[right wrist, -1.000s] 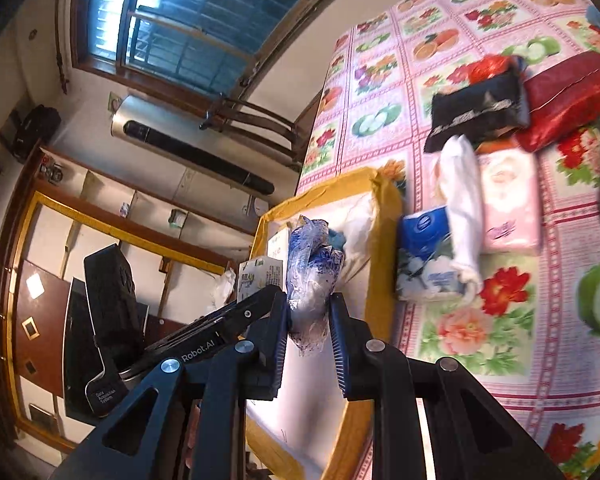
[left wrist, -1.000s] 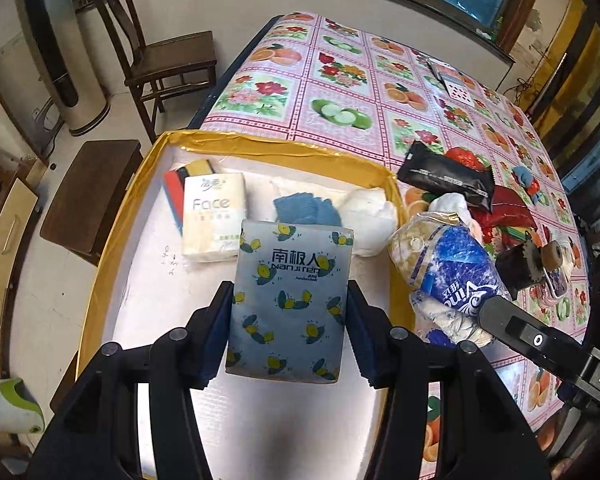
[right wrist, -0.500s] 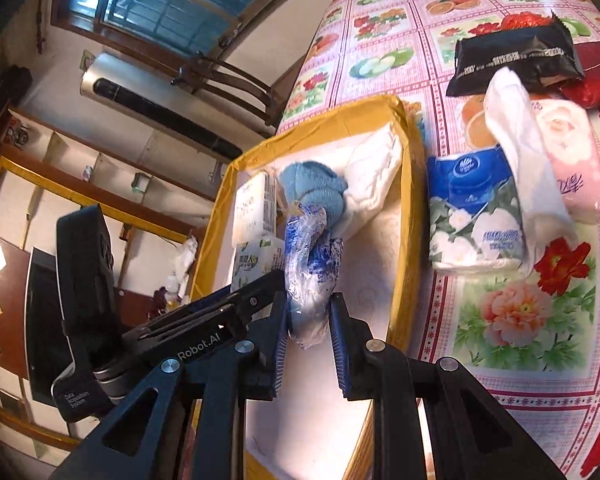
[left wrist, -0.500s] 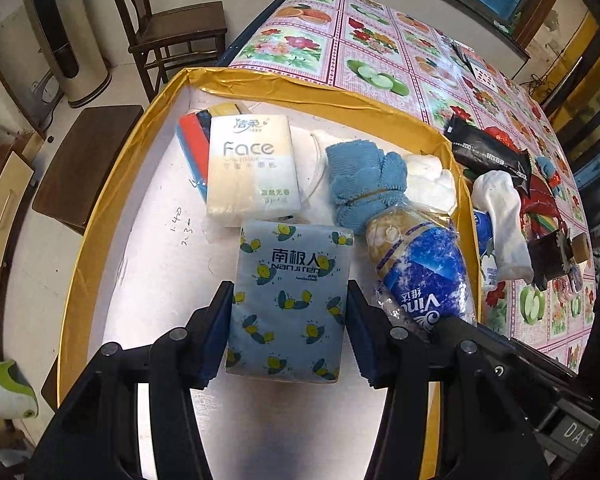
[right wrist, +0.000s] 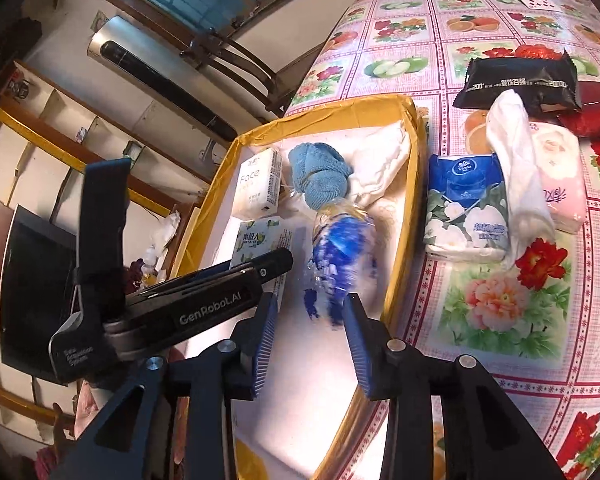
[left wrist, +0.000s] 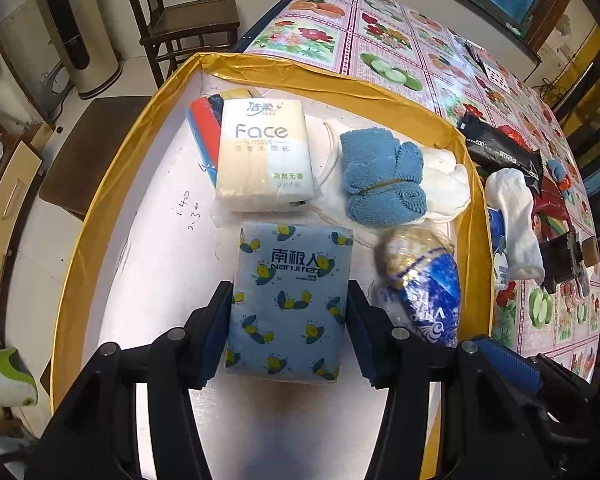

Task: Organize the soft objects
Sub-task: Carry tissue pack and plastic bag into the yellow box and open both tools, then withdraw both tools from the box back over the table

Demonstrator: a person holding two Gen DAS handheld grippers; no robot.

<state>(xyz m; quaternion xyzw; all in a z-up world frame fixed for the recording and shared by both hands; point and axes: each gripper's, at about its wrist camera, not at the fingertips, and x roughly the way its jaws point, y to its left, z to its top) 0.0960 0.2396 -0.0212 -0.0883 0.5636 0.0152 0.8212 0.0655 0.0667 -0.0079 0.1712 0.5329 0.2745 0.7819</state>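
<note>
We hold the bee-print tissue pack [left wrist: 290,304] clamped in left jaws; right jaws stand apart around the blue bag [right wrist: 338,256]. Set pack flat at tray [left wrist: 112,216] six o'clock, then release.

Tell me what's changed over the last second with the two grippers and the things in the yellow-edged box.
The right gripper carried the blue and white plastic-wrapped pack over the box's yellow rim, set it beside the blue towel roll, and opened; the pack now lies released. The left gripper brought the blue bee-print tissue pack forward, near the Face tissue pack, and stays clamped on it. The other items on the table haven't moved.
</note>
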